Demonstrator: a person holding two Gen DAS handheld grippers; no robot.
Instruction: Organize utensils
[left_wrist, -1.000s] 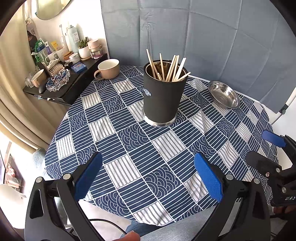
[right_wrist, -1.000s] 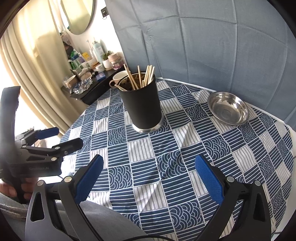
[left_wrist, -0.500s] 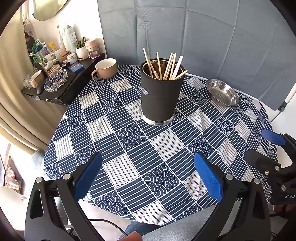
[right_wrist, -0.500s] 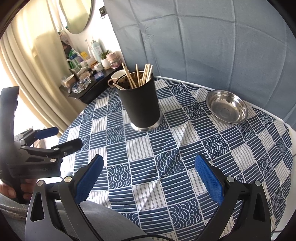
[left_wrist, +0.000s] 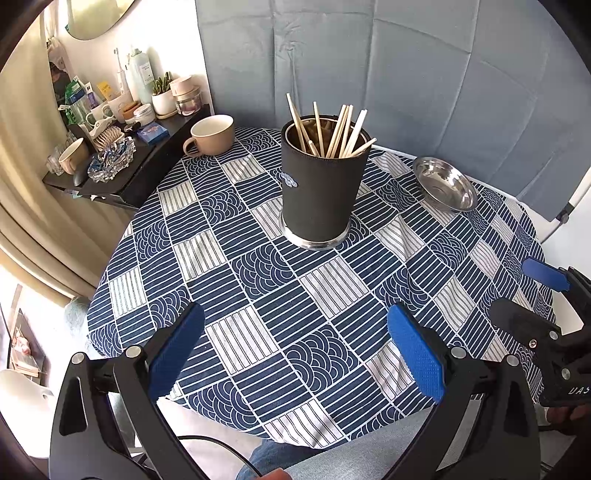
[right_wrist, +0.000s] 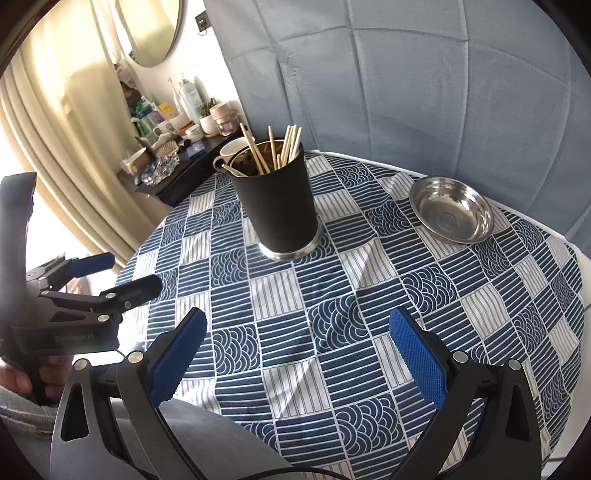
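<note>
A black holder (left_wrist: 320, 184) (right_wrist: 277, 206) stands upright mid-table with several wooden chopsticks (left_wrist: 334, 129) (right_wrist: 280, 149) sticking out of it. To its right lies an empty steel dish (left_wrist: 445, 184) (right_wrist: 451, 208). My left gripper (left_wrist: 295, 343) hovers open over the table's near edge, well short of the holder, nothing between its blue pads. My right gripper (right_wrist: 297, 347) is open too and empty, at the near edge. Each gripper shows at the side of the other's view: the right one (left_wrist: 535, 291), the left one (right_wrist: 107, 275).
The round table (left_wrist: 258, 280) wears a blue and white patterned cloth. A beige mug (left_wrist: 212, 134) sits at its far left edge. A dark shelf (left_wrist: 122, 177) crowded with bottles, cups and jars stands beyond, by a curtain. A grey padded backdrop (right_wrist: 424, 74) closes the far side.
Both grippers drifted slightly, so the holder and dish sit a little lower and left in view. Jaws stayed open; nothing was picked up.
</note>
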